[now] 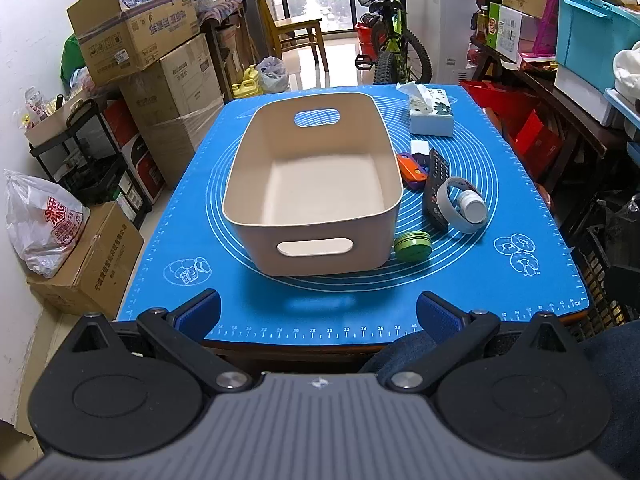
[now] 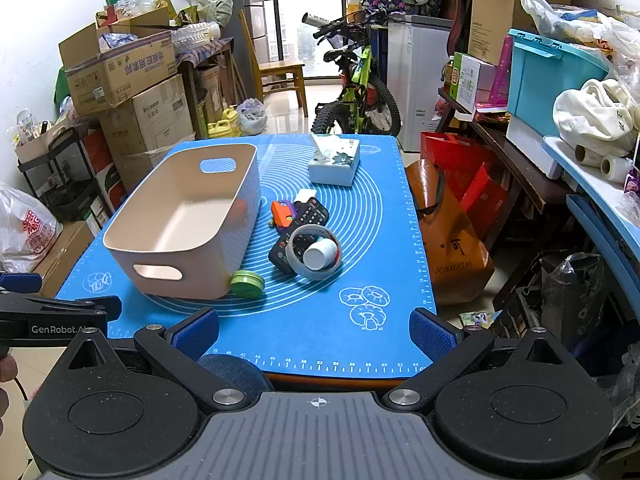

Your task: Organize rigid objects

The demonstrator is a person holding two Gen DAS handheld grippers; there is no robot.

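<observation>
**Both tools open at near desk edge, bin empty, items piled to its right**

Left tool (image 1: 318, 314): fingers spread wide, nothing between the blue pads (image 1: 198, 312). It sits off the near edge of the desk, pointed at the bin. Right tool (image 2: 316, 330): same, wide apart, nothing held, at the near edge and further right. In the right wrist view the left tool's black arm shows at the left edge.

Blue mat (image 1: 320, 316) covers the desk top. Beige bin (image 1: 316, 204) stands upright on the mat, left of centre, long axis running near to far, handle cutouts in the near and far walls. Nothing inside it.

Items, all on the mat to the right of the bin:
- Green round tin (image 1: 412, 245) lies flat, just beside the bin's near right corner; cannot tell if touching.
- Tape roll (image 2: 314, 252) leans partly on the black remote (image 2: 308, 214). A white-capped bottle (image 2: 320, 255) lies on its side inside the ring, cap towards the near side.
- Remote runs near to far, its near end under the tape.
- Orange and purple piece (image 2: 282, 212) is just left of the remote, between it and the bin wall, touching the remote.
- Small white block (image 1: 419, 147) lies just beyond that cluster.
- Tissue box (image 2: 335, 160) sits at the far right of the mat, well apart from the bin.
</observation>
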